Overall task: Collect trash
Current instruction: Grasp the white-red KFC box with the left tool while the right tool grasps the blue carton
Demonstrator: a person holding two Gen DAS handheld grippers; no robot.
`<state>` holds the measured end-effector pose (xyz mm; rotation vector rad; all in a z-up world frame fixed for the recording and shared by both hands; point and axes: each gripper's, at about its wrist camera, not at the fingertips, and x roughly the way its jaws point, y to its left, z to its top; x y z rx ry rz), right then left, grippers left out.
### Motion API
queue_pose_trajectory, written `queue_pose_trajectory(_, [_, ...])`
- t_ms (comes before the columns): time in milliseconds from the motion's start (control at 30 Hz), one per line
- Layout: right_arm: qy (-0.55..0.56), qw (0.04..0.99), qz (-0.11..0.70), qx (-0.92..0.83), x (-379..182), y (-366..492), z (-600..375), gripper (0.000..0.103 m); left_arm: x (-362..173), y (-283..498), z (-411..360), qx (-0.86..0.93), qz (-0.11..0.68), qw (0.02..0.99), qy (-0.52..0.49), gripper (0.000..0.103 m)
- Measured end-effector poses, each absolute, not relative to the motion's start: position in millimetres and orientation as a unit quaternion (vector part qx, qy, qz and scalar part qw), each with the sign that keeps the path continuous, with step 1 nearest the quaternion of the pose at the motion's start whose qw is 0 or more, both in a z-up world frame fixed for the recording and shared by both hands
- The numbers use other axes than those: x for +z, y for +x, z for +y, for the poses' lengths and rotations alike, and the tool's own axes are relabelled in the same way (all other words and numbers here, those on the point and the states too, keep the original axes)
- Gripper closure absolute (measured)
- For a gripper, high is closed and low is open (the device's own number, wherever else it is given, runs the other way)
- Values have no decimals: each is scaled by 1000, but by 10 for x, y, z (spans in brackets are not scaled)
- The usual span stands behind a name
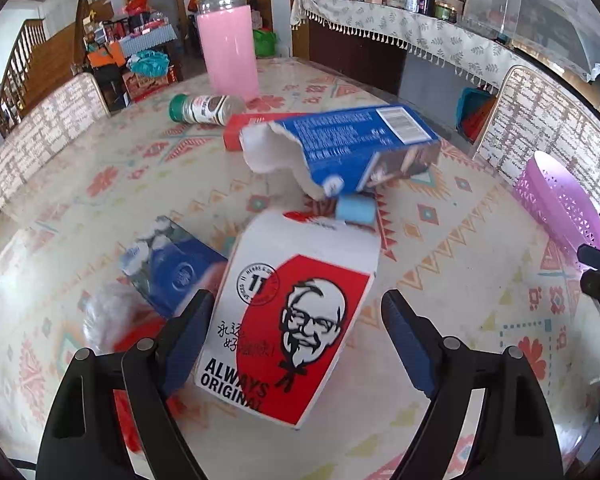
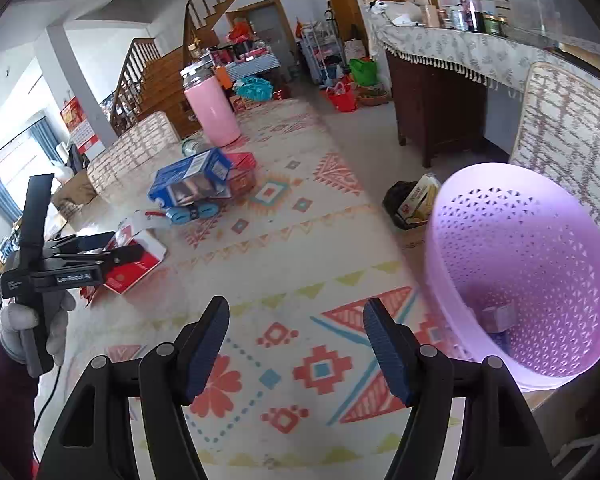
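Lying flat on the patterned tablecloth, the KFC paper bag fills the lower centre of the left wrist view, its long axis running from the bottom of the frame up and slightly right, printed face up and its open end toward the upper centre. The left gripper stands wide open around it: the left finger pad sits at the bag's left edge, the right pad is well apart from its right edge, and nothing is clamped. Just beyond the bag's far end lie a blue roll and a torn blue carton, long axis across the frame, with a red box behind it. A small blue box lies just left of the bag.

In the right wrist view the right gripper hangs wide open over bare cloth in the lower centre, holding nothing. The purple basket stands at the right of that frame near the table's edge, one small item in its bottom. Open cloth stretches between the bag and the basket.
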<state>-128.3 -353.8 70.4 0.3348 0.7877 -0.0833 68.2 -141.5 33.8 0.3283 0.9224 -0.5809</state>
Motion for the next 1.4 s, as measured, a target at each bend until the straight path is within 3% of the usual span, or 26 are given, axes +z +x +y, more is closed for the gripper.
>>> queue_pose_trajectory(33, [161,909,383,-38,701,-1277,-3509,29,323,657,-1422,-260,439,845,163,36])
queue_pose_trajectory(133, [155,909,385,-29,692,-1248,-3408,29,320,531,-1420,-258,444,841,170,43])
queue_pose_trajectory(667, [117,905,407,35,758,-945,-3113,29,628,-297,-797,-202,419,883,55,43])
queue_pose_trajectory(767, [80,909,406,52,867,-682,-3038,21,619,-370,-734,-204,421,883,31,42])
queue_pose_trajectory(1067, [-80,896,428,90,951,549,-2702,20,623,-438,-597,-194,420,887,-1,42])
queue_pose_trajectory(1400, [-203,859,463,85,558,1273,-2373,18,509,-333,-492,-172,434,884,0,41])
